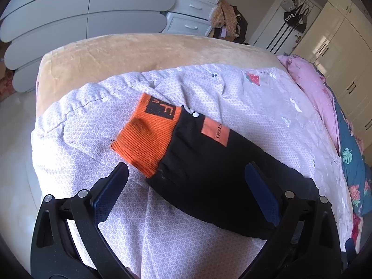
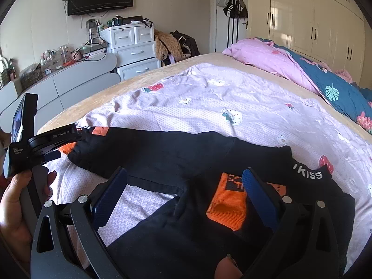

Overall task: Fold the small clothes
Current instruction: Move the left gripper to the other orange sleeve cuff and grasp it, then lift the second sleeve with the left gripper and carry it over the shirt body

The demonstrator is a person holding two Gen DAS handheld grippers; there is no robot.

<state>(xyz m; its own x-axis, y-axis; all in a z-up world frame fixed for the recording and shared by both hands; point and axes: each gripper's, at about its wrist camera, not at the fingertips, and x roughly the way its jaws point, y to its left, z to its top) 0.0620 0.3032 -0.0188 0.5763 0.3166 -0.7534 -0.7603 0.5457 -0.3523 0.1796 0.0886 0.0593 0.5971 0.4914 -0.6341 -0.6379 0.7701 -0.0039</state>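
A small pair of black trousers [image 2: 176, 153] with orange knit cuffs lies on a lilac quilt [image 2: 232, 102]. In the left wrist view one leg [image 1: 209, 169] ends in an orange cuff [image 1: 148, 134], with an orange label [image 1: 215, 131] beside it. My left gripper [image 1: 187, 174] is open and empty just above that leg. It also shows in the right wrist view [image 2: 50, 150], over the far leg's end. My right gripper [image 2: 184, 179] is open and empty above the other leg's orange cuff [image 2: 226, 204], which lies folded back on the black body.
The quilt covers a bed with a tan blanket [image 1: 139, 53] at its edge. Pink bedding [image 2: 262, 55] and a blue floral duvet [image 2: 334, 93] lie at the right. Grey cabinets [image 1: 81, 18], white drawers [image 2: 134, 51] and wardrobes [image 2: 313, 23] stand beyond.
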